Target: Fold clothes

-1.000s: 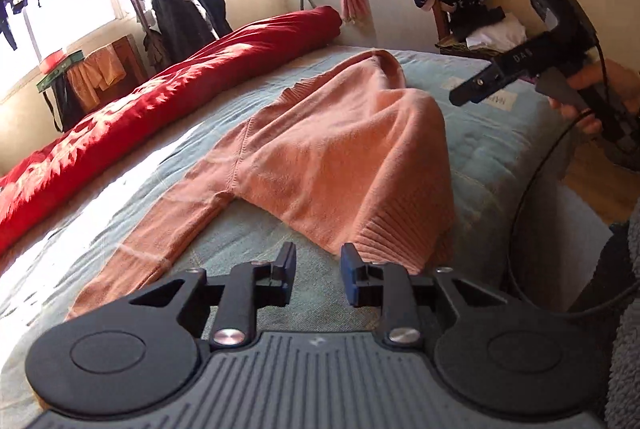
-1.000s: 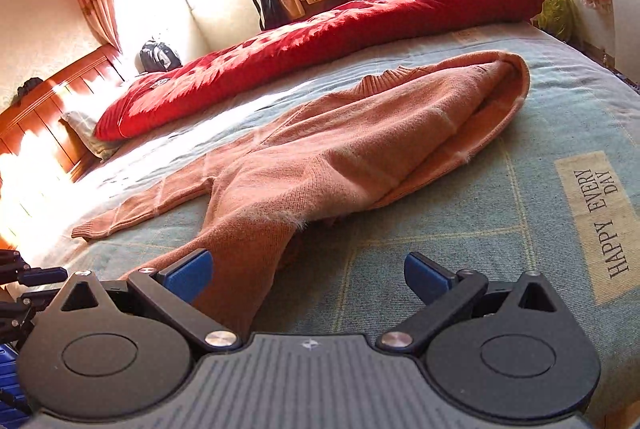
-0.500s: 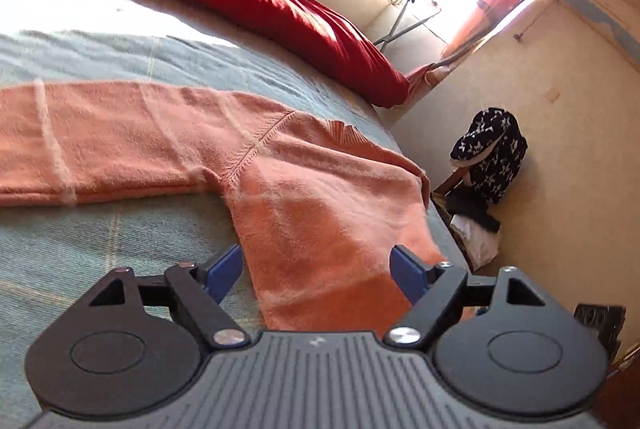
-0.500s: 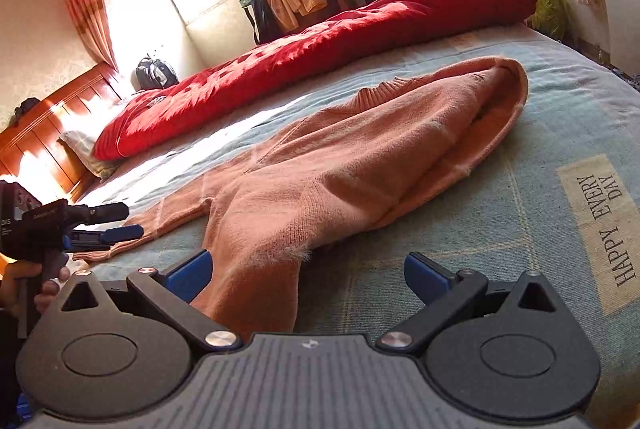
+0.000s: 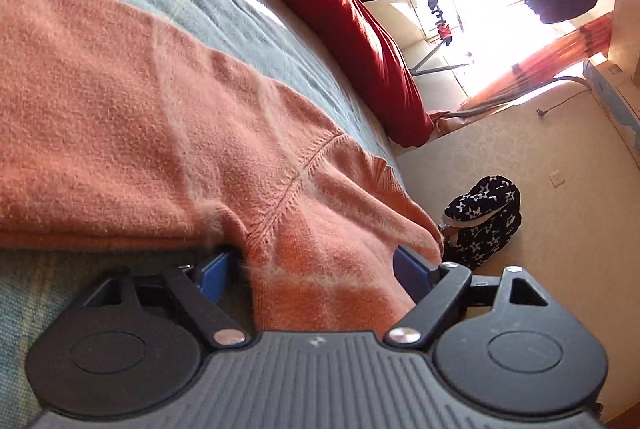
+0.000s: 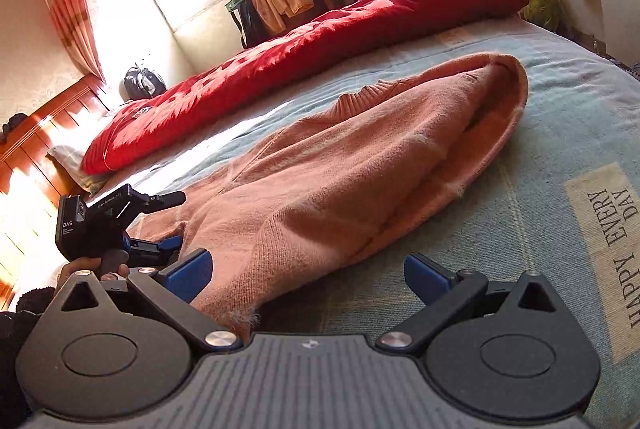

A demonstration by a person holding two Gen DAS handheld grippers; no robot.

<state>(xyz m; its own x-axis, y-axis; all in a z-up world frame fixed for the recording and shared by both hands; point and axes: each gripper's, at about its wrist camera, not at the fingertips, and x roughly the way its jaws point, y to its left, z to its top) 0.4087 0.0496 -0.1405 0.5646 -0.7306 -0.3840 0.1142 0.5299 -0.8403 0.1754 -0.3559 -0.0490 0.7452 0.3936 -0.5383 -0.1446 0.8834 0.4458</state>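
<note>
Salmon-pink fuzzy knit sweater (image 6: 352,185) lies partly folded on the bed; left gripper (image 5: 308,269) and right gripper (image 6: 308,271) straddle its hem, fingers wide, seemingly poised to pinch it.

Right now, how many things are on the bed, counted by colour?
Orange: 1, the sweater
Red: 1, the rolled duvet
Black: 2, the left tool and the right tool, both open at the sweater's near edge
Total: 4
</note>
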